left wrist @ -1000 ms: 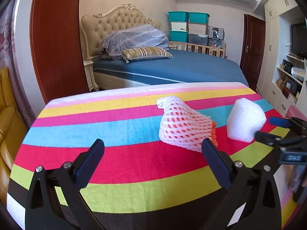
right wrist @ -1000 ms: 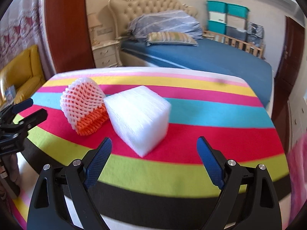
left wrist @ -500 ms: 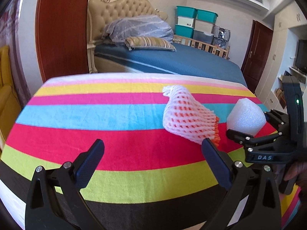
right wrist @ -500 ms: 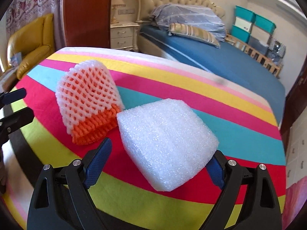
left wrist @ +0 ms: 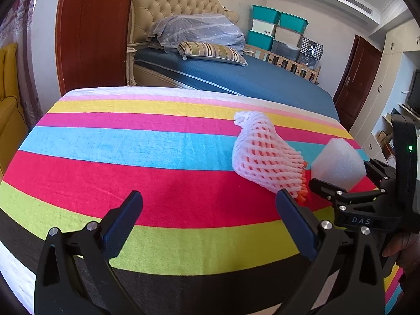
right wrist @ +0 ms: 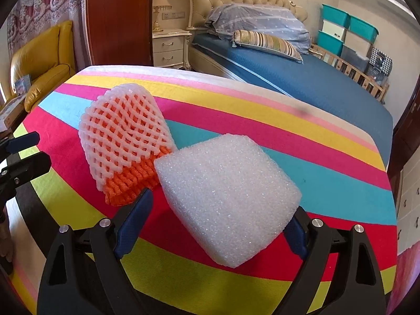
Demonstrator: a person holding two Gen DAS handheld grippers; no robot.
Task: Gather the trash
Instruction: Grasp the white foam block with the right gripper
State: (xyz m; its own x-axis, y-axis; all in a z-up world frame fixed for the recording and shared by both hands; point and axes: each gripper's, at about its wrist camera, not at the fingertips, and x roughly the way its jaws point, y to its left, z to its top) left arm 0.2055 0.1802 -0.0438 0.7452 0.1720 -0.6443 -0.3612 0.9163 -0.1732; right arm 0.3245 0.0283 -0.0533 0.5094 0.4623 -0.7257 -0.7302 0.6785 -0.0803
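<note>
A pink-and-orange foam fruit net (left wrist: 265, 162) lies on the striped tablecloth (left wrist: 105, 178), right of centre. Beside it sits a white foam block (left wrist: 338, 165). My left gripper (left wrist: 210, 202) is open, low over the cloth's near edge, with the net just beyond its right finger. In the right wrist view the white foam block (right wrist: 228, 183) fills the gap of my right gripper (right wrist: 221, 206), which is open with a finger on either side; the block partly hides the right fingertip. The net (right wrist: 126, 136) touches the block's left side. The left gripper (right wrist: 23, 152) shows at the left edge.
Behind the table stand a blue bed (left wrist: 236, 78) with pillows, a wooden door panel (left wrist: 92, 31) and stacked teal bins (left wrist: 278, 29). A yellow armchair (right wrist: 42, 60) and a nightstand (right wrist: 170, 47) are at the left. A hand (left wrist: 404, 246) holds the right gripper.
My right gripper has moved forward until the white foam block sits between its open fingers. The left gripper has swung right and closer to the net. Neither has closed.
</note>
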